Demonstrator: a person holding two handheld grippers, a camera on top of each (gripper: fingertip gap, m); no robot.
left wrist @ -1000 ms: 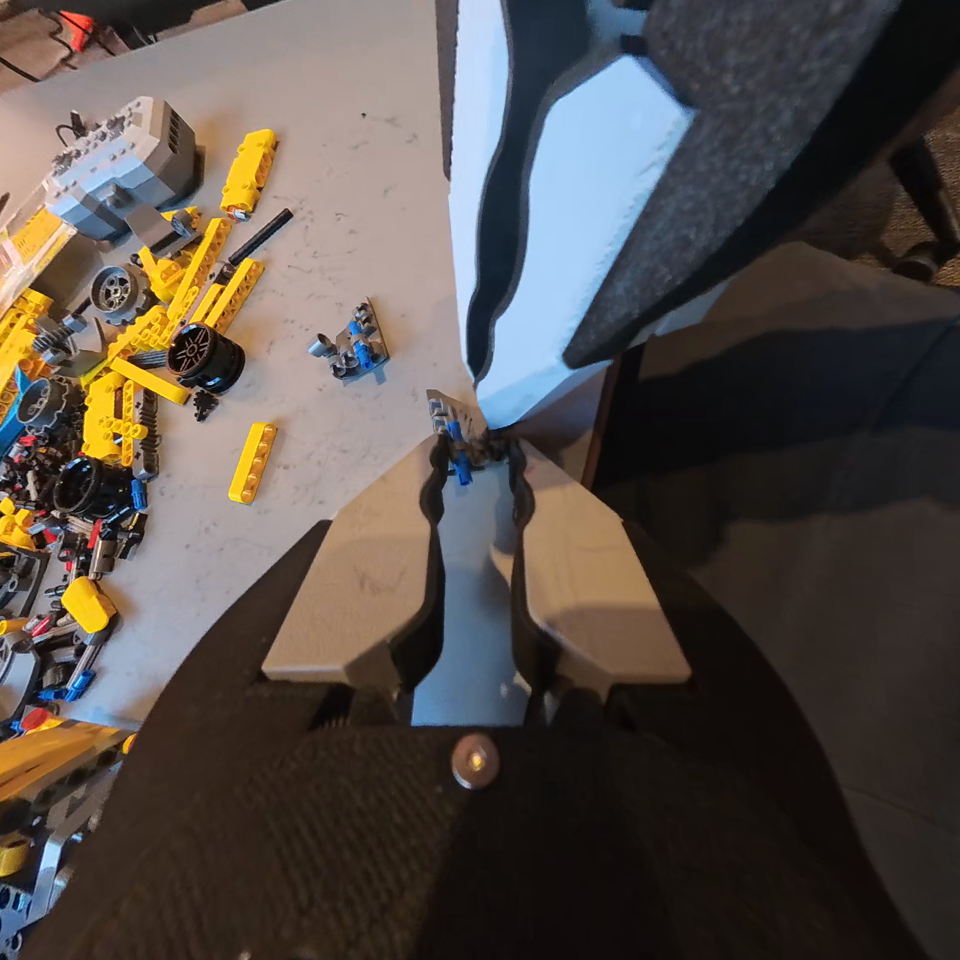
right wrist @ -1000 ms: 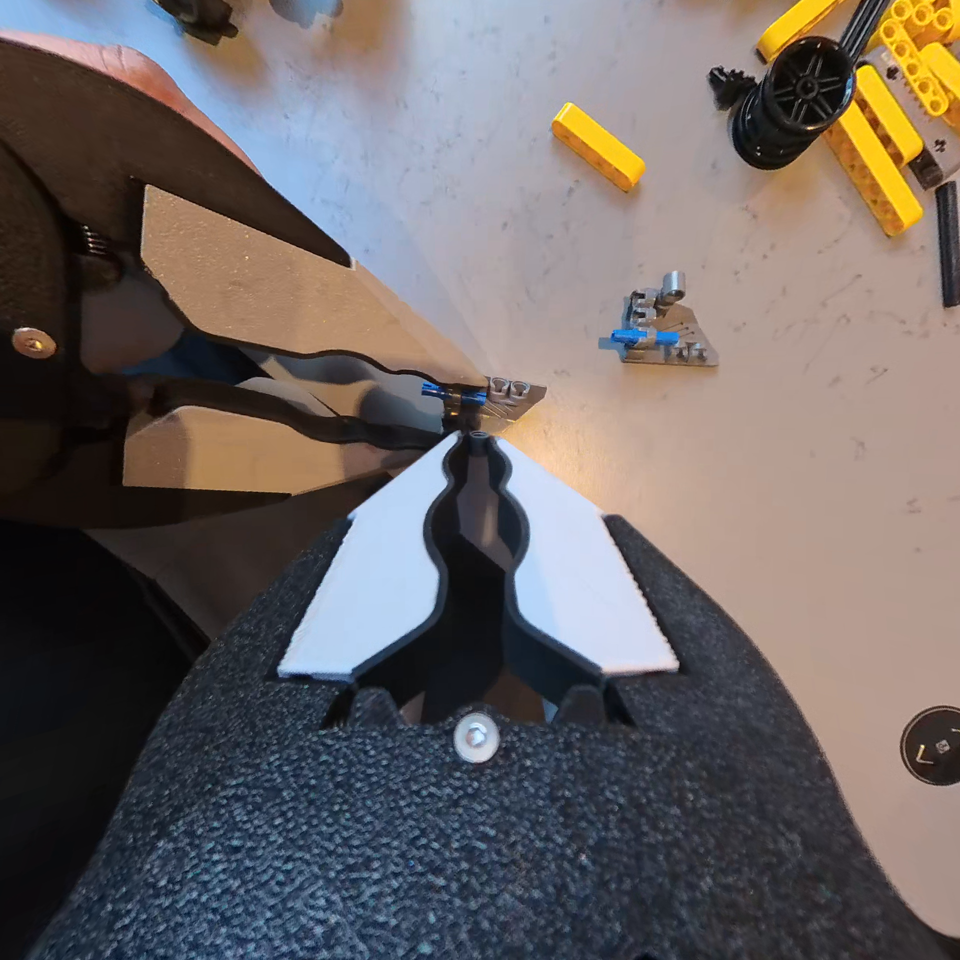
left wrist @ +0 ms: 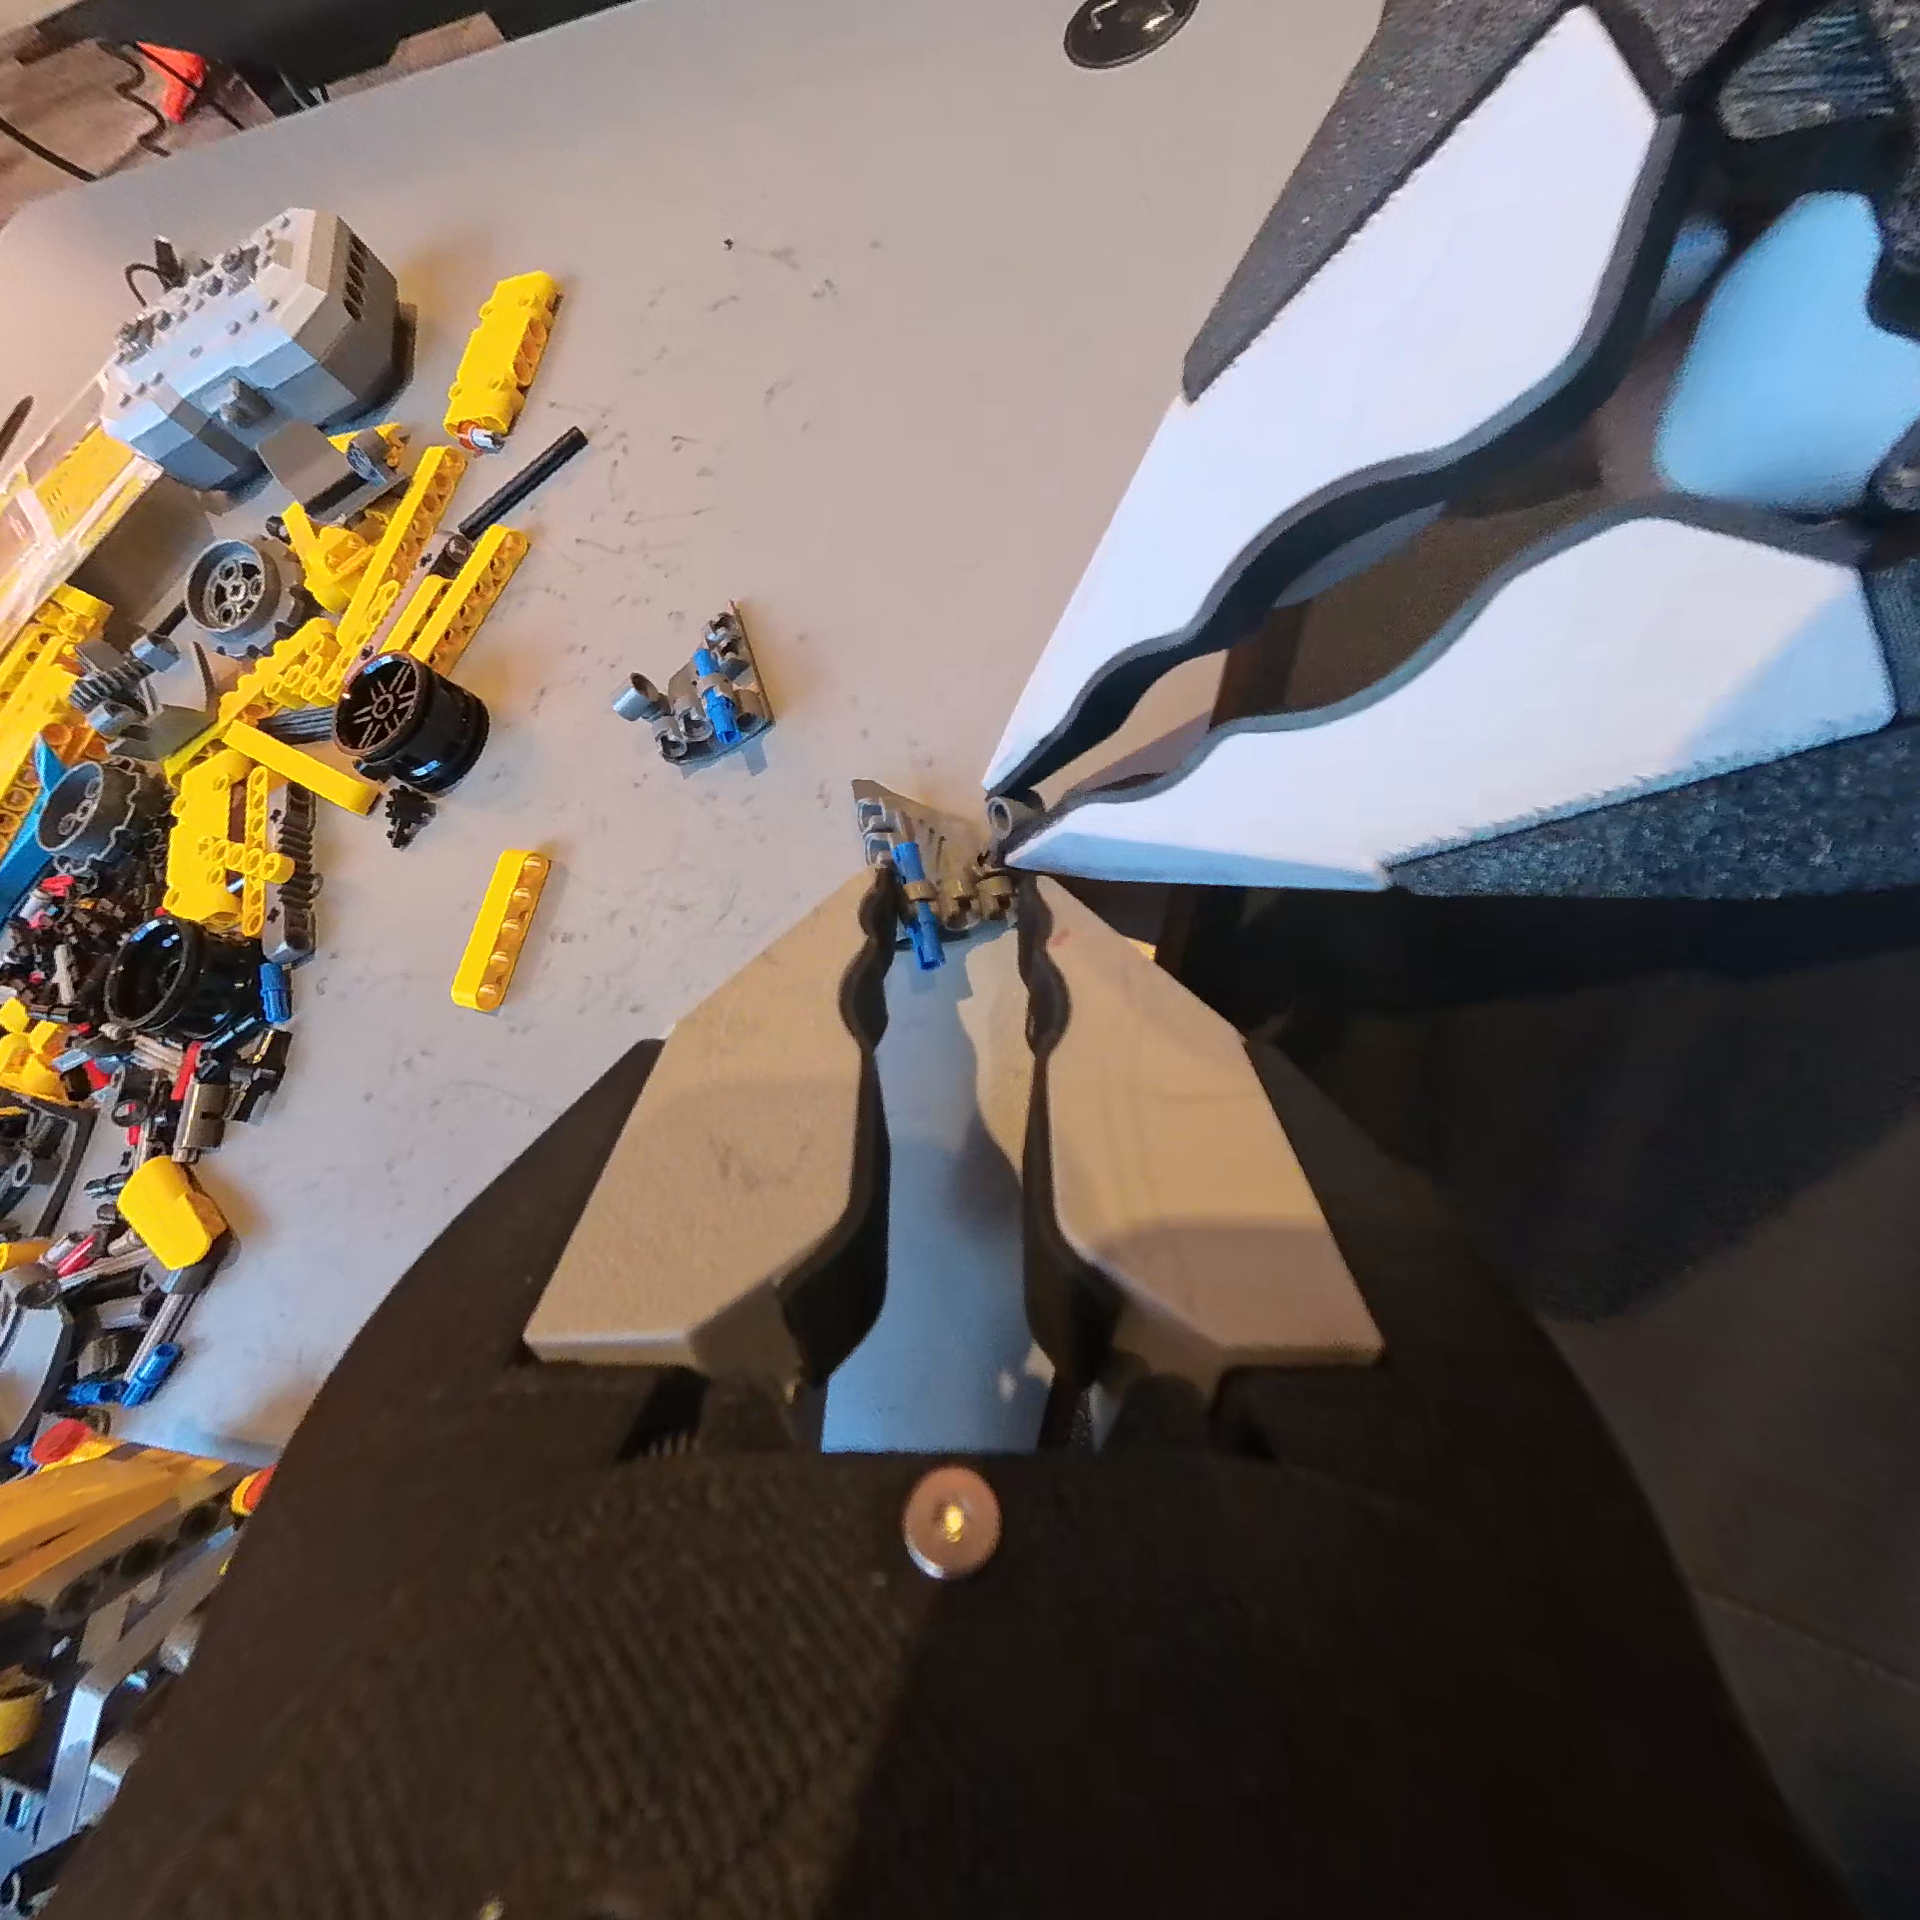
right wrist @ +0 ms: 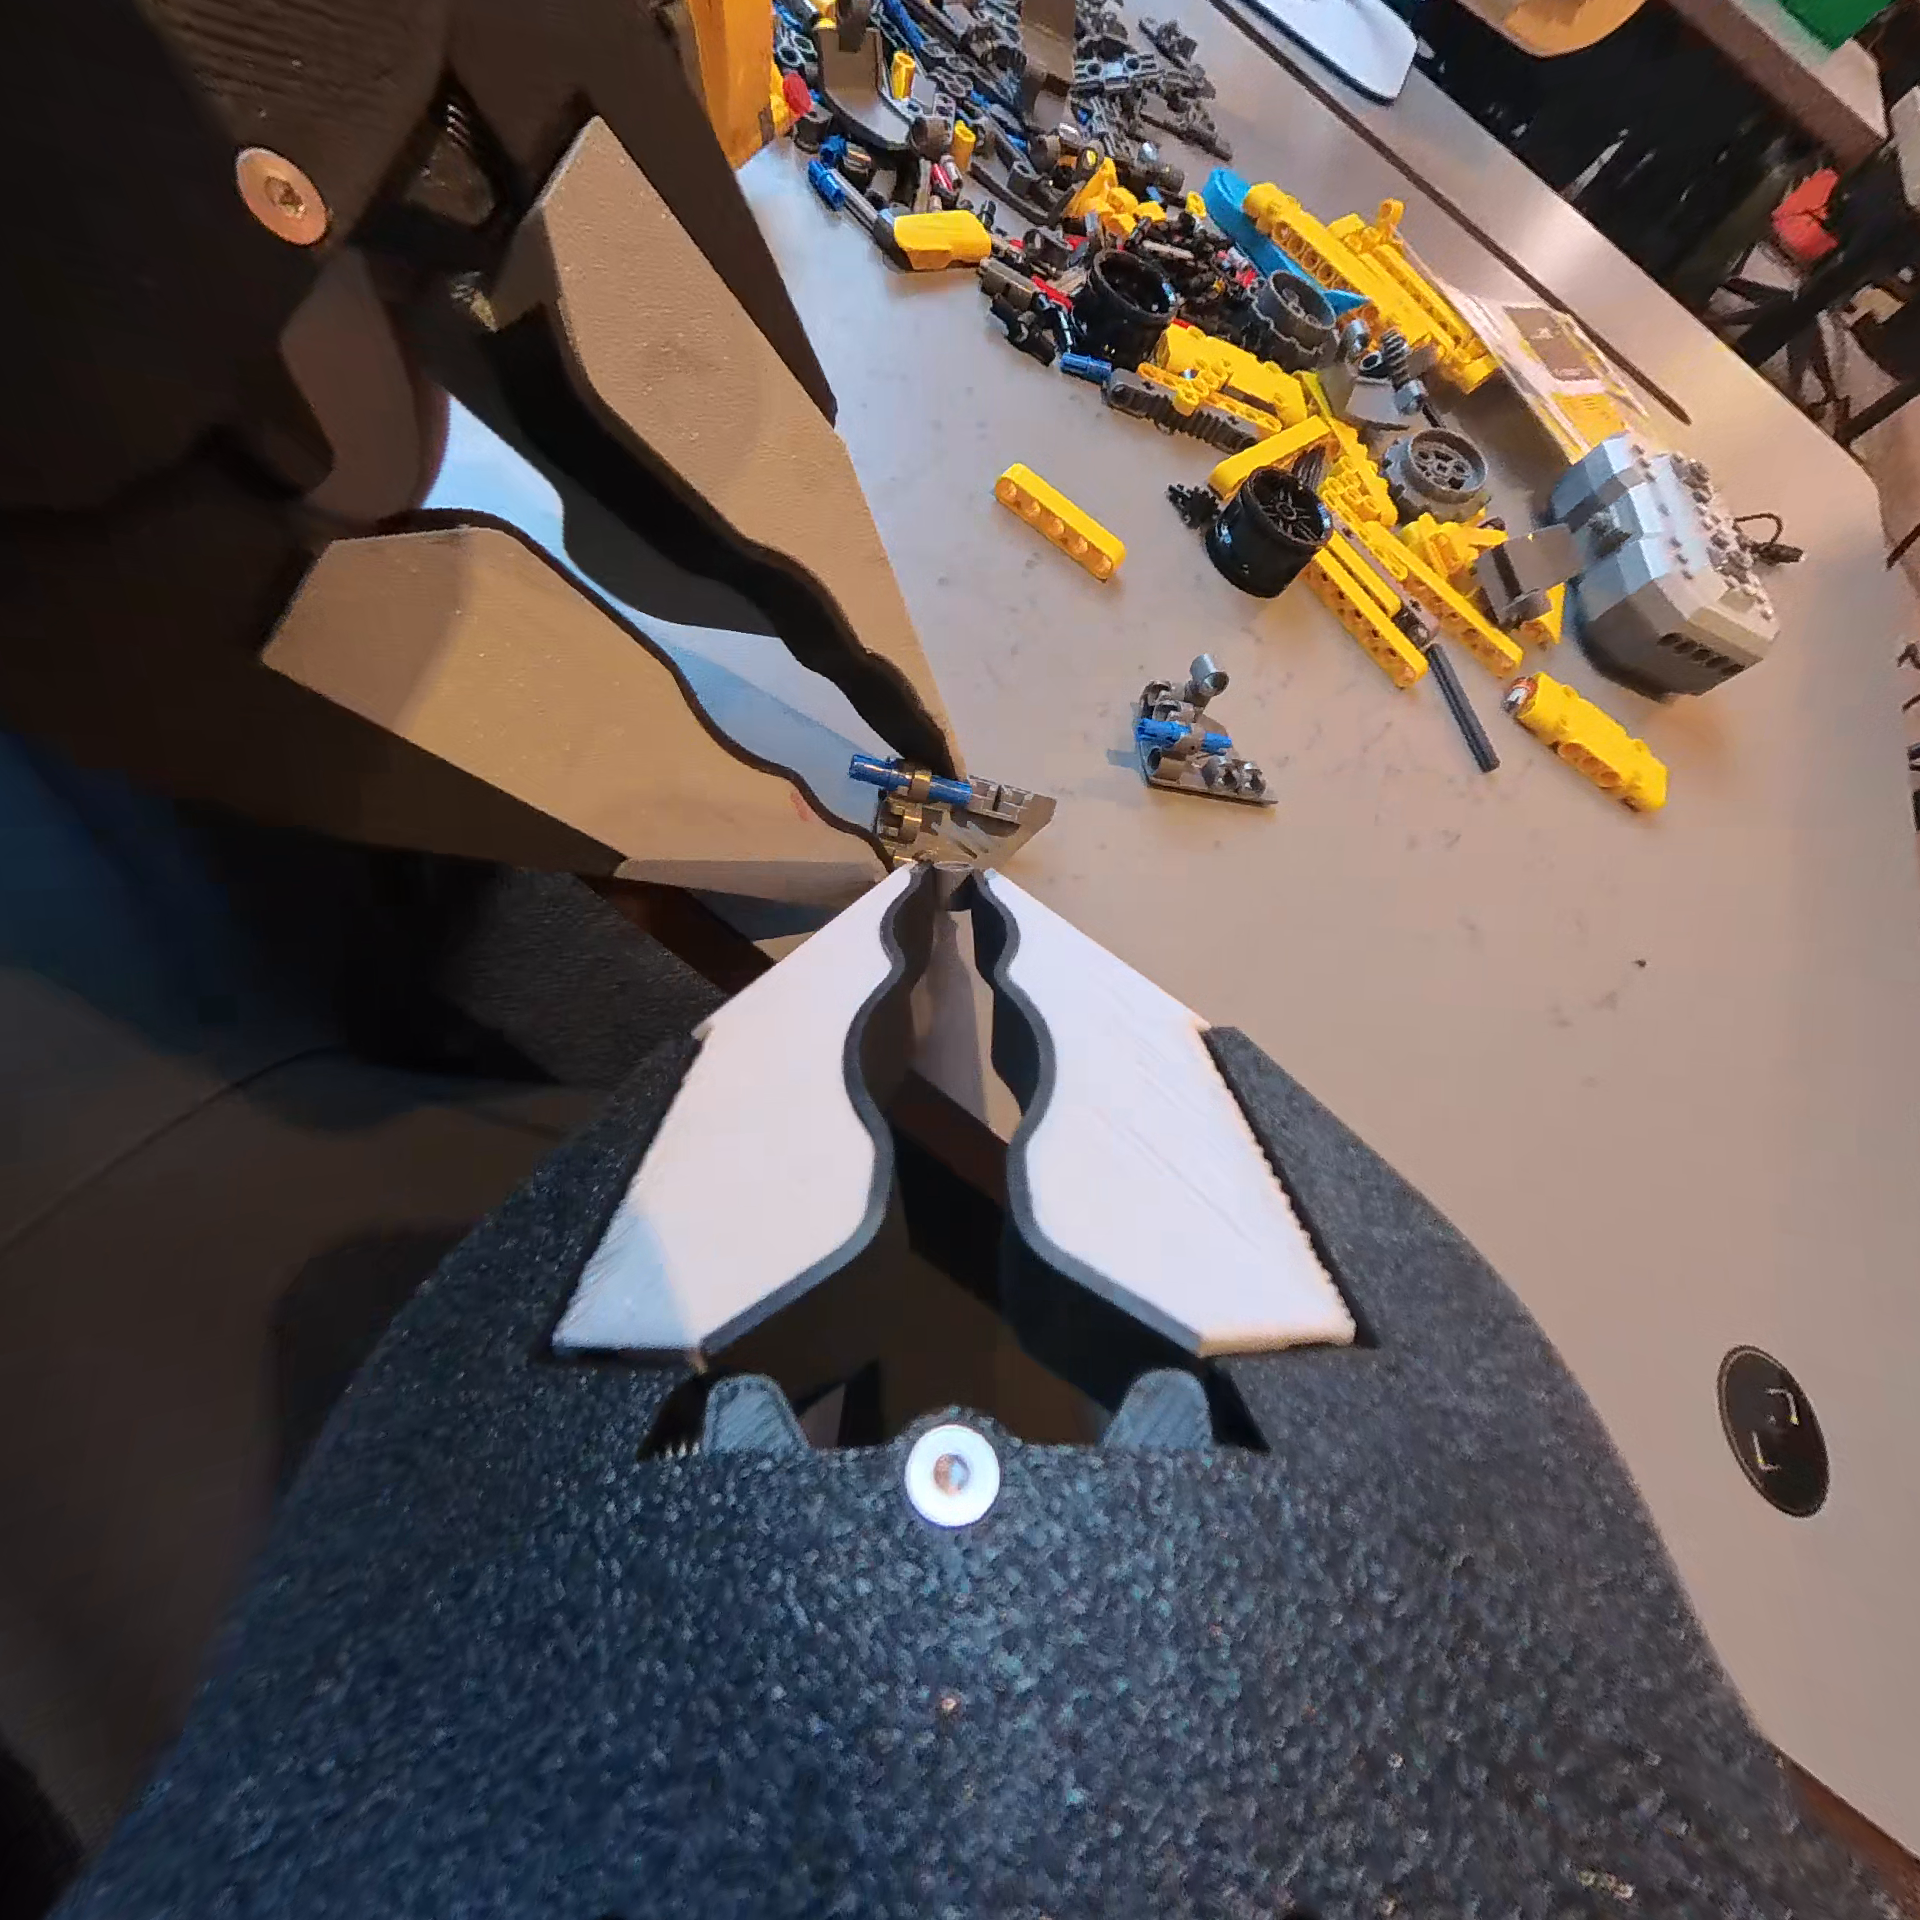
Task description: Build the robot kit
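Observation:
My left gripper (left wrist: 953, 888), with grey fingers, is shut on a small grey wedge-shaped brick assembly (left wrist: 920, 847) with a blue pin, held just above the grey table (left wrist: 935, 416) near its edge. My right gripper (right wrist: 945, 875), with white fingers, is shut on a small grey connector (right wrist: 948, 883) and presses it against that assembly (right wrist: 966, 816). It enters the left wrist view from the right (left wrist: 1003, 826). The left gripper (right wrist: 920, 805) enters the right wrist view from the upper left. A second, similar grey assembly (left wrist: 707, 696) lies on the table (right wrist: 1195, 748).
A pile of yellow, black and grey bricks (left wrist: 208, 779) covers one side of the table. A grey motor block (right wrist: 1662, 582), a black wheel (right wrist: 1268, 530) and a short yellow beam (right wrist: 1060, 520) lie near it. A round black port (right wrist: 1771, 1444) sits in the tabletop. Left and right tips are no more than a few centimetres apart. From either gripper's tips it is about 15 centimetres to the black wheel (right wrist: 1268, 530). Look for it in the left wrist view (left wrist: 419, 712) too.
The right gripper has swung from above the left gripper's tips round to their right side, tilted lower. The grey connector now shows between its tips. The left gripper still holds the assembly.

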